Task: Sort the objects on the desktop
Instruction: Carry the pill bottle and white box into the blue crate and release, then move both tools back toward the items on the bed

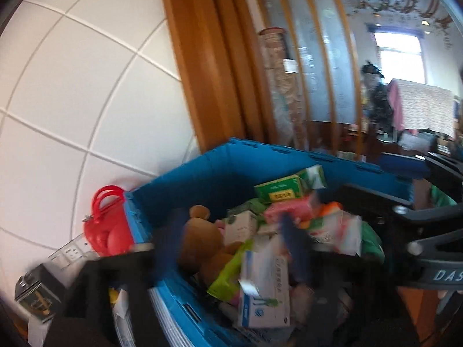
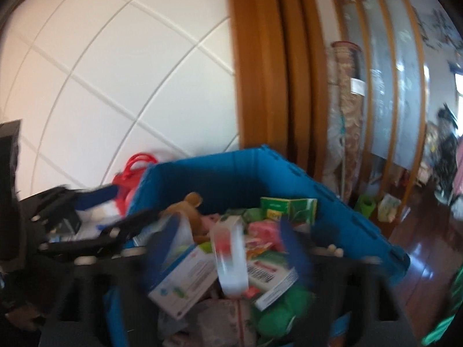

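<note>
A blue crate [image 1: 260, 150] [image 2: 202, 162] is heaped with packets. Among them are a brown teddy bear [image 1: 202, 237] [image 2: 188, 202], a green box [image 1: 280, 188] [image 2: 289, 208] and a white-and-blue box [image 1: 266, 297] [image 2: 185, 280]. My left gripper [image 1: 231, 243] hangs open over the heap, its blue fingers blurred and touching nothing. My right gripper [image 2: 230, 245] is open too. A white bottle with a red patch [image 2: 230, 260] sits blurred in the gap, clear of both pads. The right gripper's black frame [image 1: 428, 228] shows at the right of the left wrist view.
A red handbag [image 1: 107, 225] [image 2: 136, 167] leans on the white tiled wall beside the crate. A power strip [image 1: 72, 251] and a dark tin [image 1: 37, 297] lie at the left. A wooden door frame [image 2: 260, 86] stands behind the crate, with wooden floor [image 2: 419, 260] to the right.
</note>
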Available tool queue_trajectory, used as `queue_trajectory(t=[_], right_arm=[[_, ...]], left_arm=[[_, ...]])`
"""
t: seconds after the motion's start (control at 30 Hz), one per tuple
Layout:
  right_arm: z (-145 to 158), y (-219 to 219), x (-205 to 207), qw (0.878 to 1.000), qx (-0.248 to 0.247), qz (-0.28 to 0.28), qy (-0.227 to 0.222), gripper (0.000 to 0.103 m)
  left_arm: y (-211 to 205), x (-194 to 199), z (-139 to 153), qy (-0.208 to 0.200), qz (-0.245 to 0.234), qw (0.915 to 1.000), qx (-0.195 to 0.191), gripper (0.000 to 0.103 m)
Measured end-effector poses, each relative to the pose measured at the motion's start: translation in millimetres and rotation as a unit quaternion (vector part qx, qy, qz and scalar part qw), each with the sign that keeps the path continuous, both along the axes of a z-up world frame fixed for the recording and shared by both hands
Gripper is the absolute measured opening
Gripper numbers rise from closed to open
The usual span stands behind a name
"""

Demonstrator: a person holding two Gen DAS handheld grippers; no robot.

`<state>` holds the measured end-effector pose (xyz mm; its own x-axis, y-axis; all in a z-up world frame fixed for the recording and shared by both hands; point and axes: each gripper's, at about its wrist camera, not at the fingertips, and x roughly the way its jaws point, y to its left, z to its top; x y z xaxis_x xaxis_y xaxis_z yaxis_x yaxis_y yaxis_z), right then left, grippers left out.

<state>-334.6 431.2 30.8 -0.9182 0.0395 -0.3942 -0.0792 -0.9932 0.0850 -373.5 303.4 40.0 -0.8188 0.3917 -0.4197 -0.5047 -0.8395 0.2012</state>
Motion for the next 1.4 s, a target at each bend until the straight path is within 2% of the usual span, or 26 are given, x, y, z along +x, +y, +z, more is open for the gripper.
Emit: queue_trajectory(t=[0.07,0.13,0.3,0.4,0.5,0.63,0.73,0.87,1.03,1.2,1.33,1.4], right_arm=[[-2,8,-2,1.000,-0.013,0.005,0.003,0.081],[-3,13,-1,1.000,-0.019,0.003,0.007,0.081],[-2,4,2,0.999,-0.030,0.015,0.013,0.081],[1,-9,1,0.999,-0.037,0.030,0.018,0.085],[4,-31,3,0.997,-0.049,0.056,0.027,0.092],[8,-86,-1,0.993,-0.044,0.102,0.030,0.094],[6,-146,-14,0.990,-0.025,0.138,0.019,0.094],[-13,-226,-39,0.984,-0.023,0.178,-0.009,0.094],[-62,-305,-86,0.979,-0.029,0.195,-0.045,0.094],[-132,-358,-160,0.972,-0.028,0.195,-0.127,0.094],[-197,-384,-238,0.960,-0.034,0.166,-0.221,0.092],[-236,-392,-280,0.952,-0.044,0.146,-0.267,0.082]], left_arm=[[-2,3,3,0.020,0.019,0.9996,0.000,0.092],[-7,2,3,0.027,0.037,0.9989,0.002,0.097],[-24,4,5,0.032,0.058,0.9977,0.014,0.098],[-45,7,2,0.032,0.076,0.9963,0.024,0.098],[-92,15,-7,0.029,0.105,0.9933,0.040,0.098],[-162,23,-26,0.020,0.152,0.9871,0.045,0.098],[-229,25,-46,0.011,0.200,0.9792,0.032,0.098],[-310,21,-70,-0.004,0.253,0.9673,0.009,0.098],[-407,6,-108,-0.032,0.317,0.9478,-0.014,0.098],[-455,-27,-140,-0.060,0.343,0.9373,-0.016,0.098],[-469,-61,-166,-0.080,0.338,0.9378,-0.004,0.098],[-473,-82,-184,-0.087,0.333,0.9388,-0.003,0.098]])
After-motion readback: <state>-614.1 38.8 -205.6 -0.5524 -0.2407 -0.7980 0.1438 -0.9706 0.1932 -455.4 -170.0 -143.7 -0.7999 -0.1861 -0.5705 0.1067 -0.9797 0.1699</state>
